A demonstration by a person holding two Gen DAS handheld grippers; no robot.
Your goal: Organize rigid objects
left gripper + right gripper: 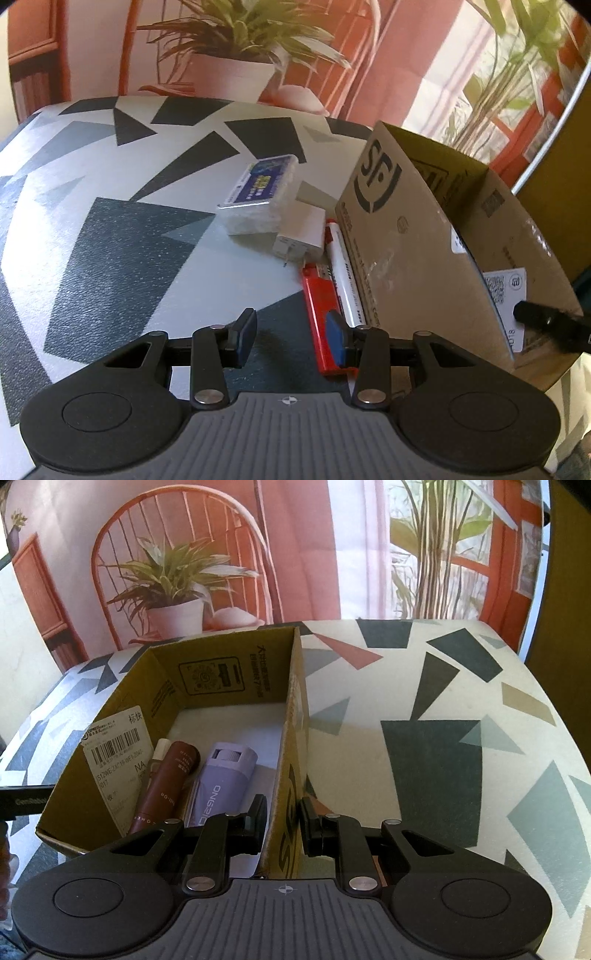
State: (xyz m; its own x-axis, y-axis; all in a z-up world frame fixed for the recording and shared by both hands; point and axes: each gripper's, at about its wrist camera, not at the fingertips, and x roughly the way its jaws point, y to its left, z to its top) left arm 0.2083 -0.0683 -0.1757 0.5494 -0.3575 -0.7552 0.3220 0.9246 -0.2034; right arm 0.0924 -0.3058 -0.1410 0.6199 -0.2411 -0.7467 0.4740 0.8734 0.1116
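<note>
One open cardboard box (229,672) stands on the patterned table (443,709), and three things lie in its near part: a purple device (221,779), a dark brown tube (166,786) left of it, and a pale slim tube (159,753) against the box's left wall beside a shipping label (110,760). The right hand-held gripper (282,823) is clenched on the box's right wall, one finger inside and one outside.

In the left wrist view, four things lie on the table just left of the same box (406,229): one red flat case (317,314) nearest, one white marker (345,273) along the box's foot, one white charger plug (303,236) farther off, and one clear plastic box with a blue label (258,195) farthest. The left hand-held gripper (291,336) hangs released, holding nothing, its right finger over the red case's near end.
</note>
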